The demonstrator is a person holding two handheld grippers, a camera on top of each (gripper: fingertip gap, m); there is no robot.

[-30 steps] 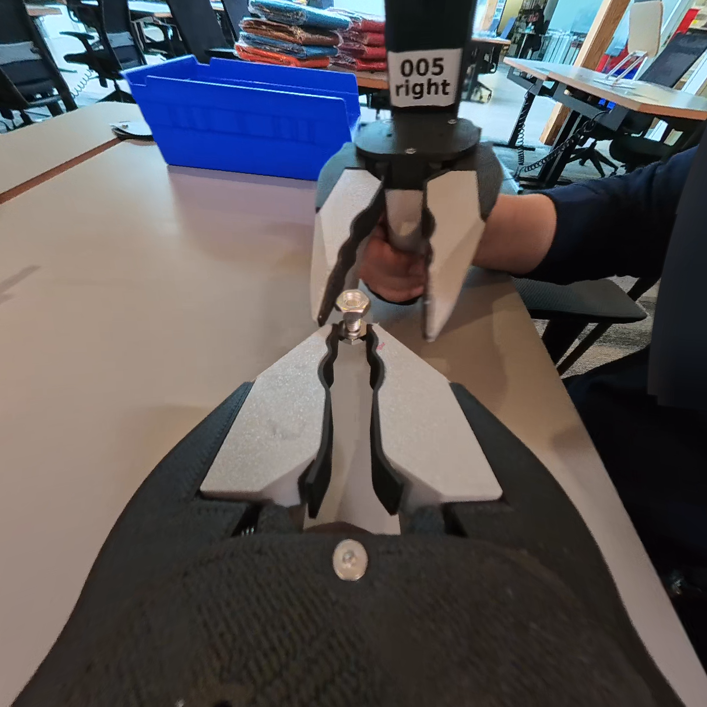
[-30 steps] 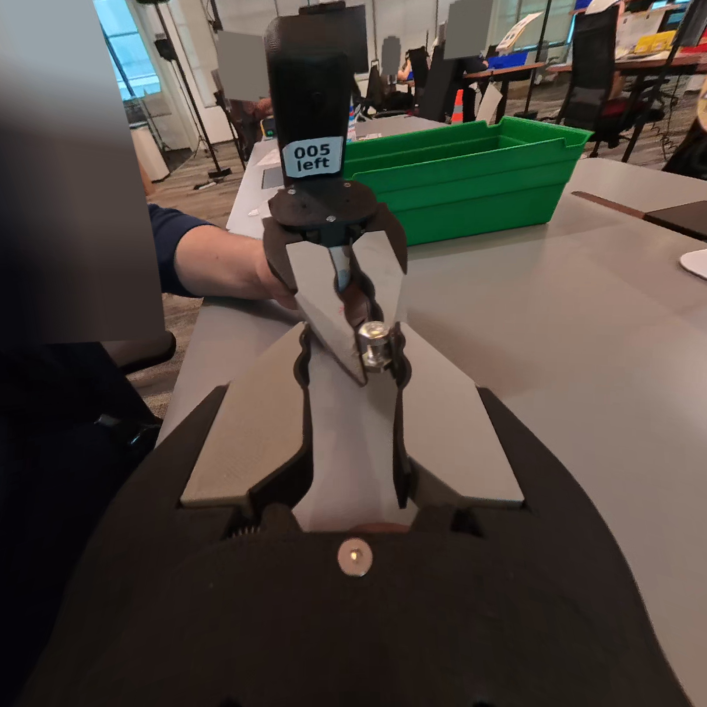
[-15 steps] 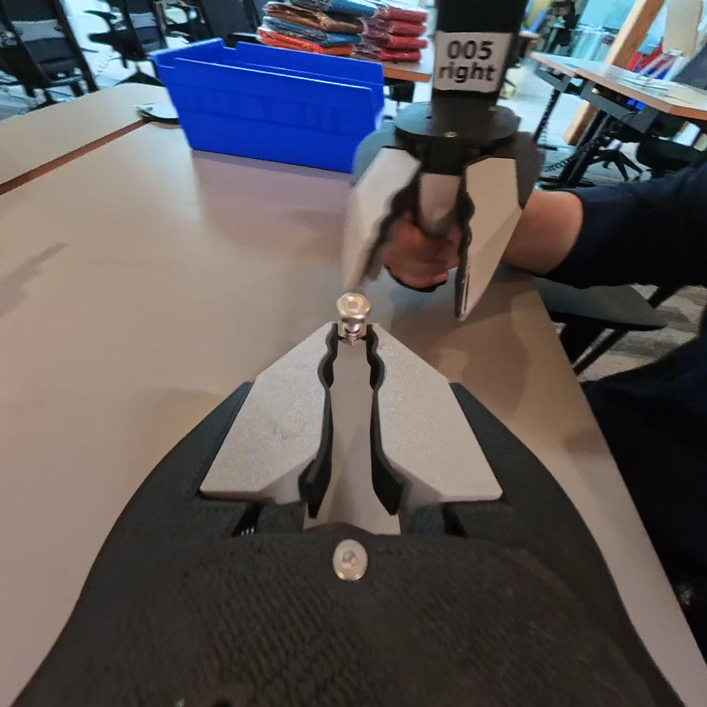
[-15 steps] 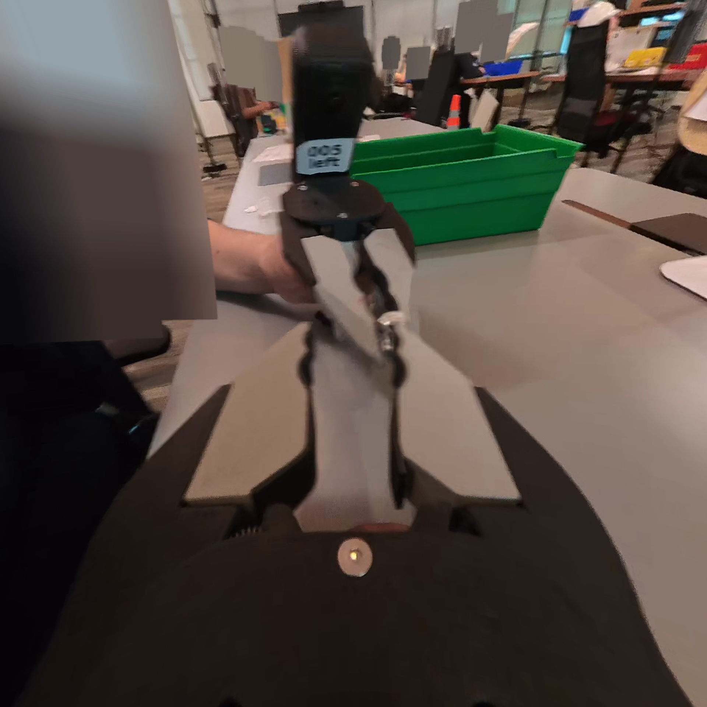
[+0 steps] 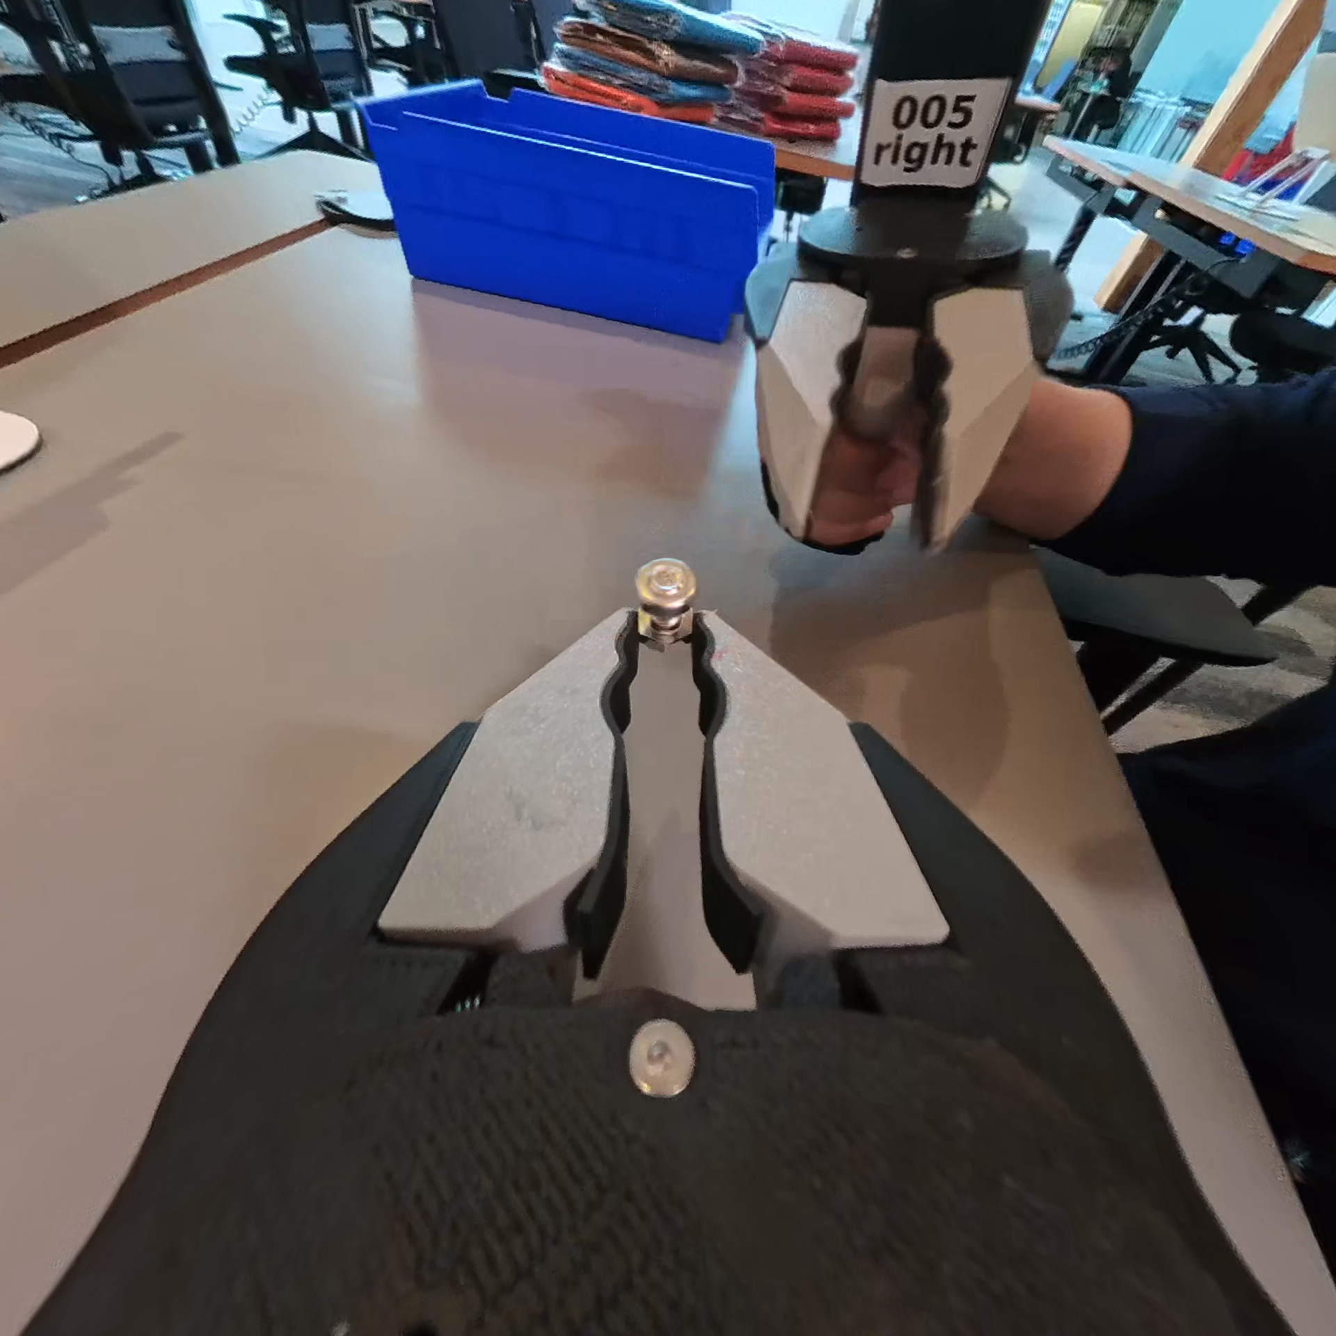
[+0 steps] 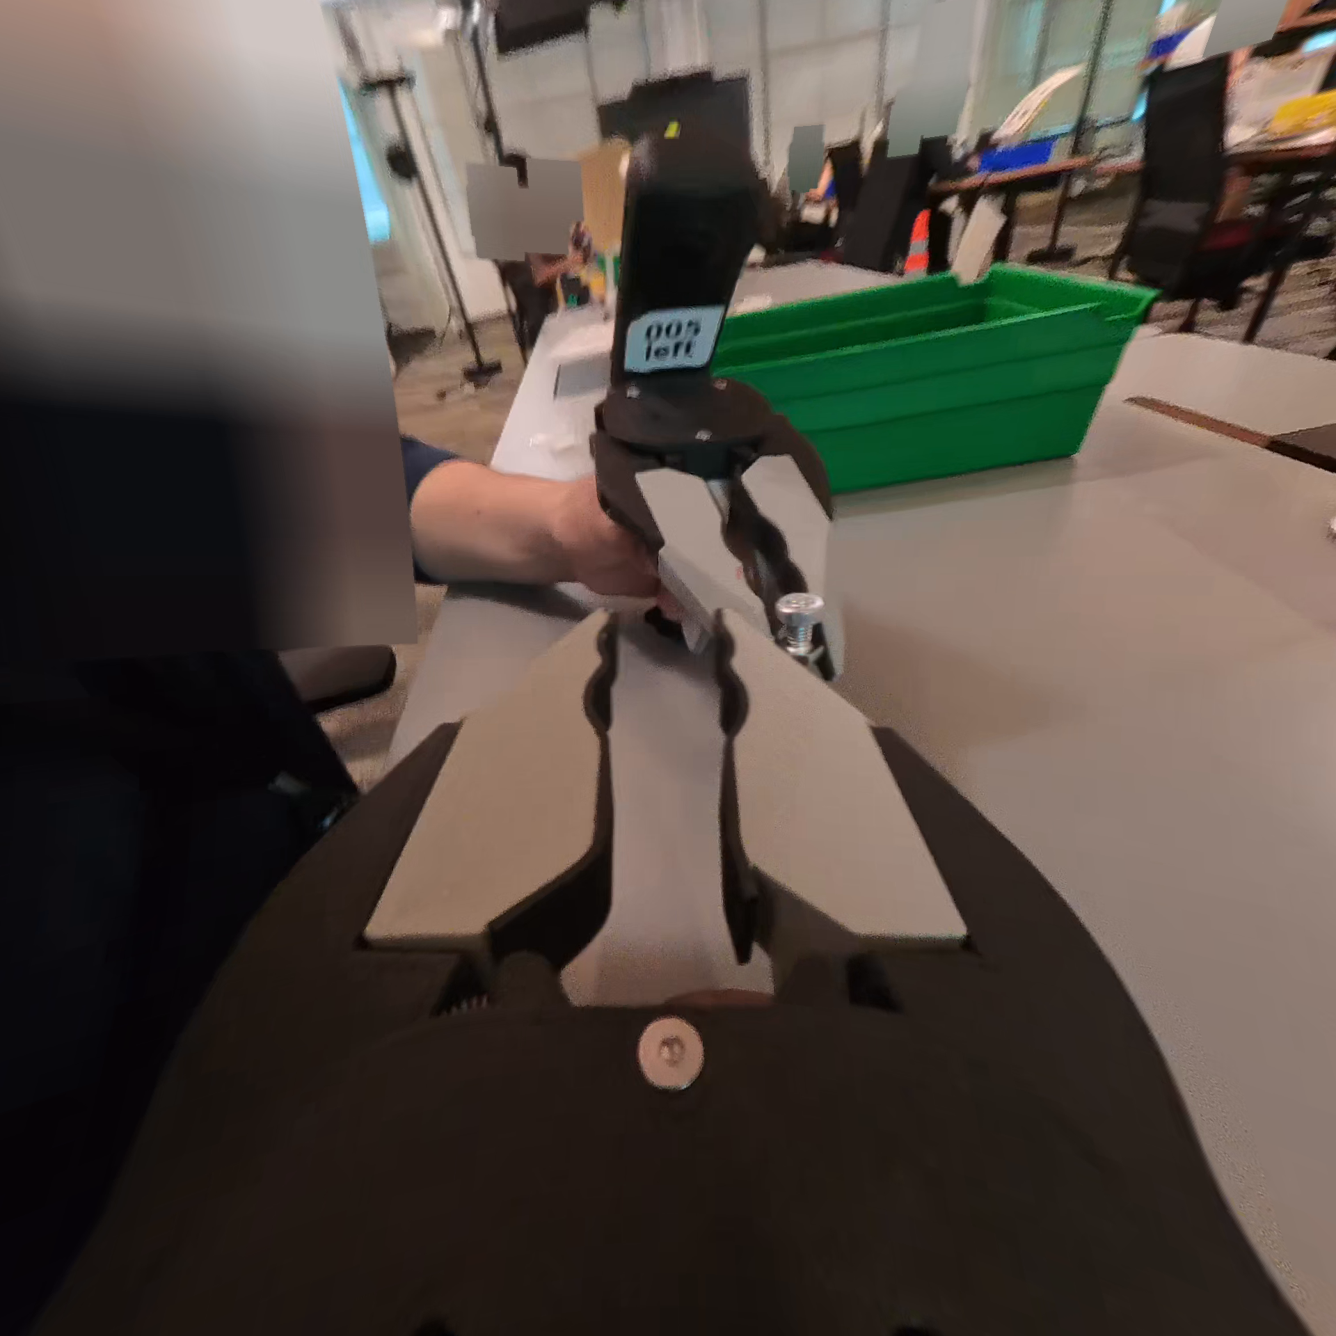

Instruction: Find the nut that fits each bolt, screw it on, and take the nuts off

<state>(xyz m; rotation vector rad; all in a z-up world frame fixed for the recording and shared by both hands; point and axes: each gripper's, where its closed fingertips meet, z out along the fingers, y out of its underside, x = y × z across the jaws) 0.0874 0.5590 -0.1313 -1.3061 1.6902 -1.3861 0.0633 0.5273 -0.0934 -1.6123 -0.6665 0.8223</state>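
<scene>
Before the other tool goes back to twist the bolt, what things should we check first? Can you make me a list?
1. Left tool pinching the nut at its tips: ok.
2. Bolt sits in the nut, head pointing away from the tool: ok.
3. Right tool has nothing between its fingers: ok.
4. Right tool lined up with the bolt head: not ok, it is off to one side.
5. Right tool's gap wide enough for the bolt head: cannot tell, the gap looks narrow.
6. How far the nut is screwed on: cannot tell, the threads are mostly hidden.
</scene>
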